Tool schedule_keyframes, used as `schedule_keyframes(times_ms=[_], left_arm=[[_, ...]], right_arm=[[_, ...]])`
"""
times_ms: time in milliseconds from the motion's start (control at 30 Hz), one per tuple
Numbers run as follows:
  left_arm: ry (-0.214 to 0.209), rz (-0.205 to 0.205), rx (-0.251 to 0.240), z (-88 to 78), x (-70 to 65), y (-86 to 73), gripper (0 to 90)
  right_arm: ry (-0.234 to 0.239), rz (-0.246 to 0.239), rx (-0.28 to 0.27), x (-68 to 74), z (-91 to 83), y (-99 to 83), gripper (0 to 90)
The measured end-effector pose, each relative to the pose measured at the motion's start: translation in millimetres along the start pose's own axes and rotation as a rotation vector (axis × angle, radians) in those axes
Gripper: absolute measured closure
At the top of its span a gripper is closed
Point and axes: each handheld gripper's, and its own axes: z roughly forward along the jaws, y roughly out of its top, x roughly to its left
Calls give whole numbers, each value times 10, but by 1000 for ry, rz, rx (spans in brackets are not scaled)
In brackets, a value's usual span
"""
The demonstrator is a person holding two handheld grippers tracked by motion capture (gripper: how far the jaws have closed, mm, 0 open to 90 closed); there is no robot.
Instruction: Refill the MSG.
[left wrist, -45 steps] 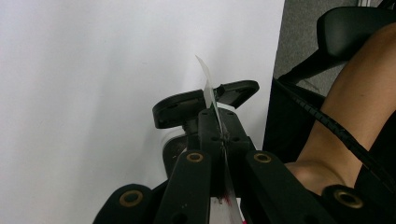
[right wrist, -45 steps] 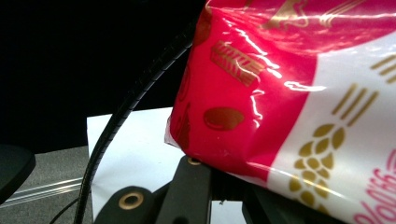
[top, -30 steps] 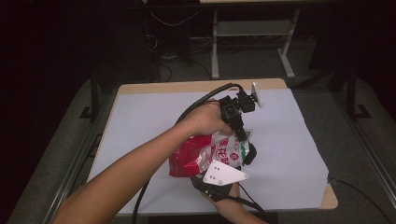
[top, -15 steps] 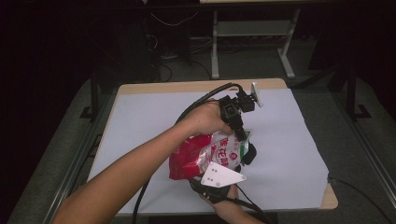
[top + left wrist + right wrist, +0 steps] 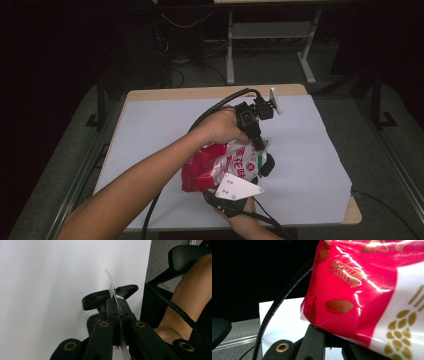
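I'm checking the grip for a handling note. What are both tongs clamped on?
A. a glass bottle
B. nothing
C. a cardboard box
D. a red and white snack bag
D: the high view shows the bag held above the table between the left tongs and the right tongs, and the left gripper view shows its thin edge pinched between shut jaws.

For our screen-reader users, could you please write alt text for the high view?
A person's two claws, left and right, hold a red and white snack bag above a table covered in white.
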Motion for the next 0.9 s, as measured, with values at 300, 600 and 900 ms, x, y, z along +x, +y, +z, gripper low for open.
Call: schedule_keyframes(times_ms=[300, 600, 900], left_arm=[[-5, 21, 26, 12, -16, 60, 900], [-13, 23, 39, 36, -21, 83, 900], [-9, 20, 36, 27, -13, 67, 900]], right_arm=[[-10, 1, -11, -11, -18, 21, 900], [-10, 0, -14, -19, -27, 22, 900], [-3, 5, -14, -6, -25, 27, 900]])
